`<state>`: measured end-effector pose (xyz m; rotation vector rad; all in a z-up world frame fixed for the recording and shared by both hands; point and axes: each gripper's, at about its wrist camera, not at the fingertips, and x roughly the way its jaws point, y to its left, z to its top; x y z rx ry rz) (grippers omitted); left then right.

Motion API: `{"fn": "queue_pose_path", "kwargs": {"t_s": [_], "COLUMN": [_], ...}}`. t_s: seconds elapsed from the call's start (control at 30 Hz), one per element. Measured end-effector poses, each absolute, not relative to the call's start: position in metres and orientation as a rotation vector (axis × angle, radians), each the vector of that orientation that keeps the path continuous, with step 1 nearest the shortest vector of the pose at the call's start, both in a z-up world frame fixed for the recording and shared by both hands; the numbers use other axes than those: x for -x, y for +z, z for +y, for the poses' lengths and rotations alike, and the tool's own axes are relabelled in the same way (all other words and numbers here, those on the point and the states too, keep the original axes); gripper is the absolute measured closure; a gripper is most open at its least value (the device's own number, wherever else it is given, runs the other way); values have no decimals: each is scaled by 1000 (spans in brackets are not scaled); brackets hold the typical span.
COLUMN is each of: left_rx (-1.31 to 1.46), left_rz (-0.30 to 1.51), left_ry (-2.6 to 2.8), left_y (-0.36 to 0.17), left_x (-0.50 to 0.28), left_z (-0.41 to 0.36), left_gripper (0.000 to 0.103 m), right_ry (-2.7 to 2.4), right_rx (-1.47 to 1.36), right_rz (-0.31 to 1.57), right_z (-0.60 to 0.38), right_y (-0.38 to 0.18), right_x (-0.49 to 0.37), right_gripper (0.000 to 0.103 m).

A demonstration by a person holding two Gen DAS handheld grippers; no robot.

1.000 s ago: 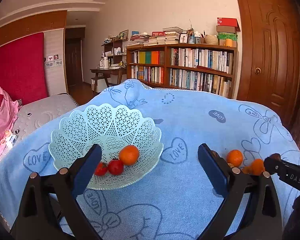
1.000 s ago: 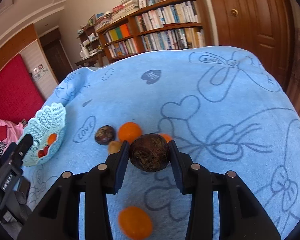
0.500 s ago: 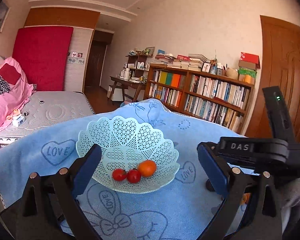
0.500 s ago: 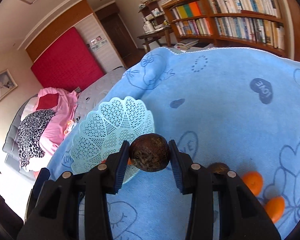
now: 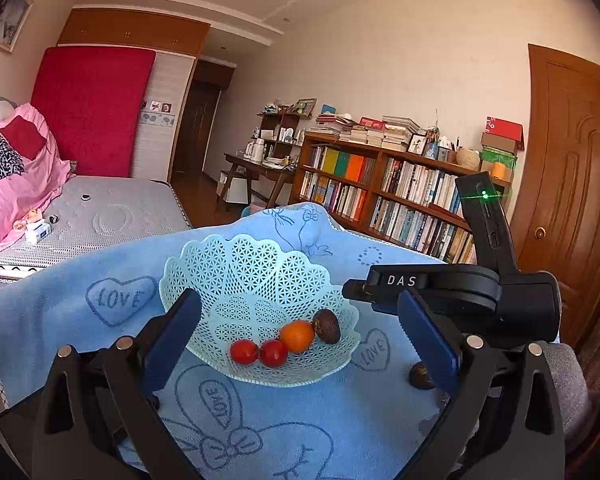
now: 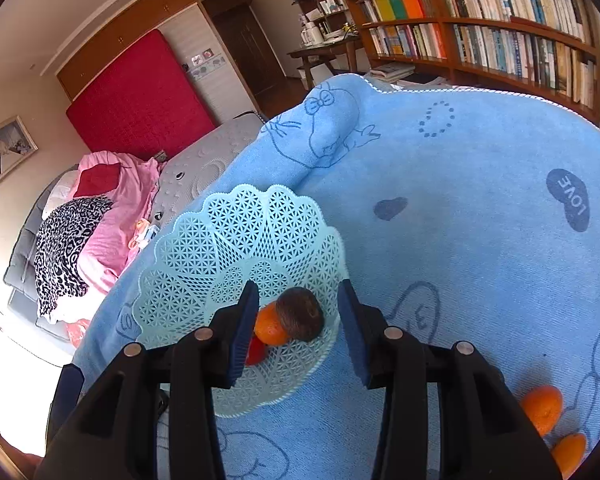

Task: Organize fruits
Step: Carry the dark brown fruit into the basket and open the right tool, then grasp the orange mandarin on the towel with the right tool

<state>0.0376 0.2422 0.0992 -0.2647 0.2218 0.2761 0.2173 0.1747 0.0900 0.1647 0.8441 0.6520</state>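
Letting go just now, you are holding your right gripper [image 6: 298, 324] fingers apart over the basket [image 6: 204, 248], where the brown fruit [image 6: 302, 314] now sits, left gripper [image 5: 300, 336] fingers apart too.

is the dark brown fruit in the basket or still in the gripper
In the basket: the dark fruit rests beside the orange, right gripper open.

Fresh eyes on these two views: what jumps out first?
The pale lattice fruit basket on the blue "LOVE" blanket, holding two red tomatoes, an orange and a dark brown fruit. The right gripper hovers open just above that brown fruit. Two more oranges lie on the blanket at the right wrist view's lower right edge, and the left gripper is open and empty.
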Motion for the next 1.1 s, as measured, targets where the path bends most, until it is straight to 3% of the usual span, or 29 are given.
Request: {"fn": "queue_pose_path", "kwargs": {"t_s": [0.63,1.1], "left_rx": [192,171], "left_rz": [272,303], "left_ry": [217,189], "left_y": [92,86], "left_x": [-50,-57], "left_z": [224,219], "left_gripper": [3,3], "right_ry": [349,119], "right_rx": [-232,-297], "right_rz": [764,847], "right_z": [53,-13], "right_y": [99,54], "right_x": [-176,-150], "right_gripper": [61,61]}}
